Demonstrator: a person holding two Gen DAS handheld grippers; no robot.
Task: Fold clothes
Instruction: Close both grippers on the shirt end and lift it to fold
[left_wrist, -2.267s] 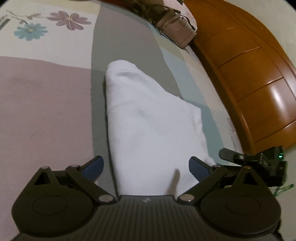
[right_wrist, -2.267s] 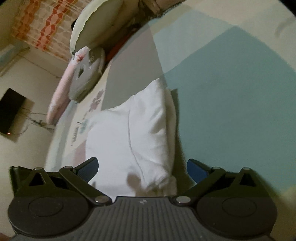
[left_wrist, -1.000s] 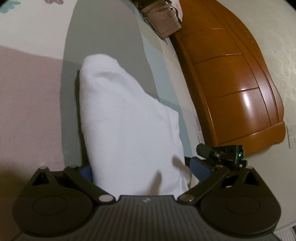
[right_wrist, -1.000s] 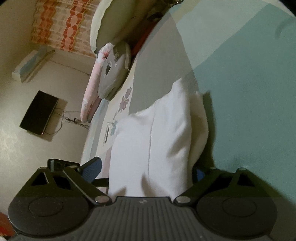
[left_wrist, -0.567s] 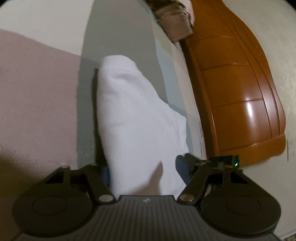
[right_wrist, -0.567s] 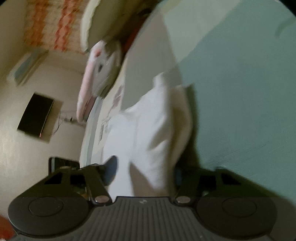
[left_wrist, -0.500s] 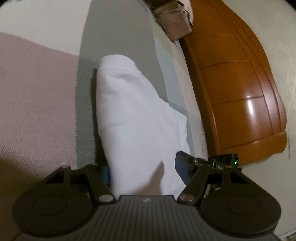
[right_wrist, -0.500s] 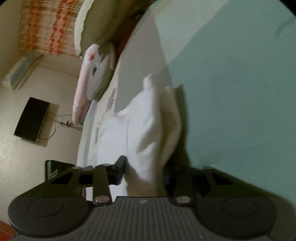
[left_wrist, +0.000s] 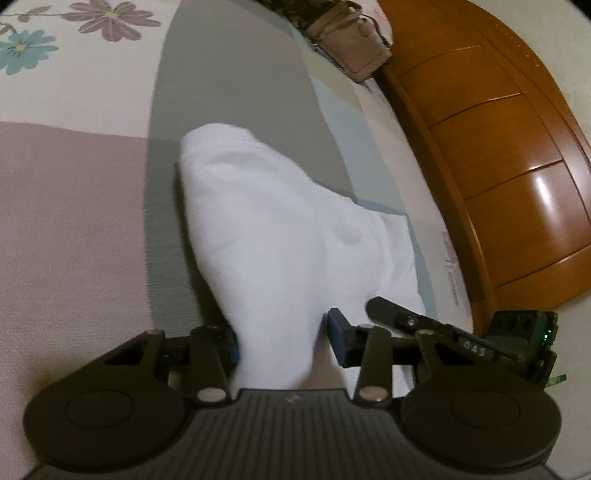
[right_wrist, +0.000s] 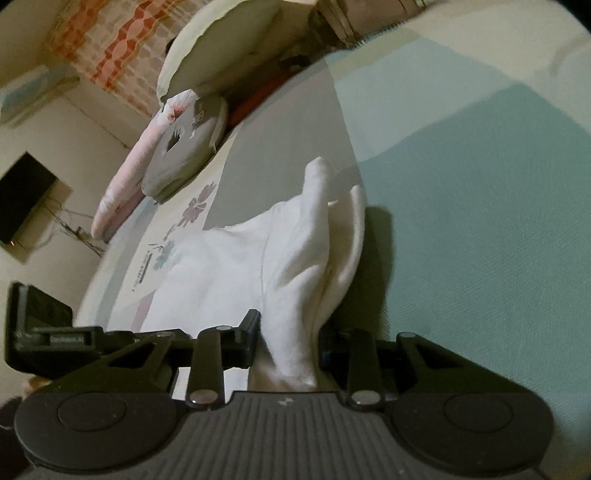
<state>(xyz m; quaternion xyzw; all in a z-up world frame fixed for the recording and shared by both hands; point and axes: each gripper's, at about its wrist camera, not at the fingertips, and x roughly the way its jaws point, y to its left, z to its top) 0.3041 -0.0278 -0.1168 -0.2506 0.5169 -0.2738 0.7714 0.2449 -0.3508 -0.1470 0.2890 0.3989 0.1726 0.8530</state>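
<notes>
A folded white garment lies on the patchwork bedsheet and runs away from me. In the left wrist view my left gripper has the garment's near end bunched between its blue pads, and its jaws are closing on it. The right wrist view shows the same garment with its near edge raised and creased. My right gripper pinches that edge, jaws still closing. Each gripper shows at the side of the other's view, the right one and the left one.
A curved wooden bed board borders the bed on the right of the left view, with a pinkish bag at its far end. Pillows are stacked at the far left in the right view. A black screen hangs on the wall.
Both grippers went from wide open around the garment's near end to closed on it. The pinched cloth has risen slightly and creased, most clearly at the right gripper.
</notes>
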